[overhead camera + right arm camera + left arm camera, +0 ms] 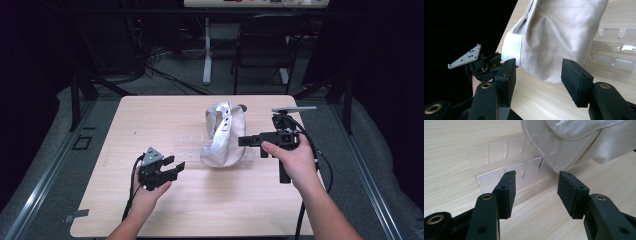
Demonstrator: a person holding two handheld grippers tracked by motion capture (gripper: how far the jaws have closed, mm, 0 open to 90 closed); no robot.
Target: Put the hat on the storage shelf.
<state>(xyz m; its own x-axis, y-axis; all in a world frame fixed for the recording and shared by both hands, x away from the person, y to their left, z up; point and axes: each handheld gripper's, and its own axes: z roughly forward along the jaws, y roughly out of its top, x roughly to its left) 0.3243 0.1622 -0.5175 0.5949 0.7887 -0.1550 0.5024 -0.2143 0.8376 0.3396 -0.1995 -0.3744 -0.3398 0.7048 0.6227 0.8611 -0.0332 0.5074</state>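
High view shows the left gripper (172,165) nearest the person, jaws parted and holding nothing, aimed at the clear slotted acrylic rack (190,145) lying on the wooden table (150,115). Left gripper view has the rack (499,165) just beyond the pads, its far end under the cap. Farther along, the white cap (225,135) sits over the rack's right part. The right gripper (245,141) hangs just beside the cap, jaws also spread and empty; right gripper view shows the cap's cloth (559,40) close ahead. Likely risks: a pinch on loose cloth alone could slip, and the light rack may slide or tip if the cap drags it.
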